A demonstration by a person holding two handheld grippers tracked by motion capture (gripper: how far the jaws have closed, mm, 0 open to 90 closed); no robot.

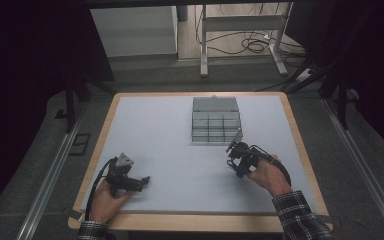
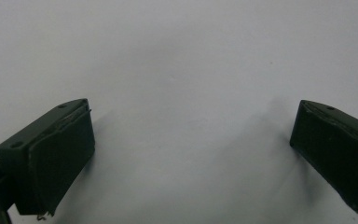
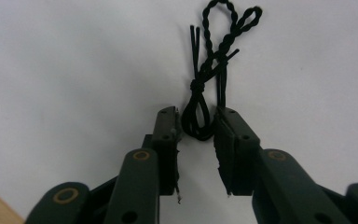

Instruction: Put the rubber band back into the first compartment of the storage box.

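The worktop [image 1: 150, 145] carries one grey compartment box [image 1: 216, 120], its lid folded back on the far side and a grid of small cells facing up; what lies in the cells is too small to tell. That box serves as the landmark.

Two tongs are in play. The right tongs [image 1: 233, 150] hang just at the box's near right corner, tips toward it. In the right gripper view these right tongs [image 3: 198, 126] stand narrowed around one bundle of twisted black cord [image 3: 209, 70], whose lower loop sits between the pads; whether the pads truly press it I cannot tell, since a gap shows on each side. The bundle's two upper loops and loose ends reach out past the tips.

The left tongs [image 1: 142, 181] rest well away from the box, near the worktop's front left, and their jaws stand wide apart over bare surface with nothing between them.

My reading: the cord is fetched and brought close to the box, so pickup is done or nearly so; placing it into a cell and letting go remain.
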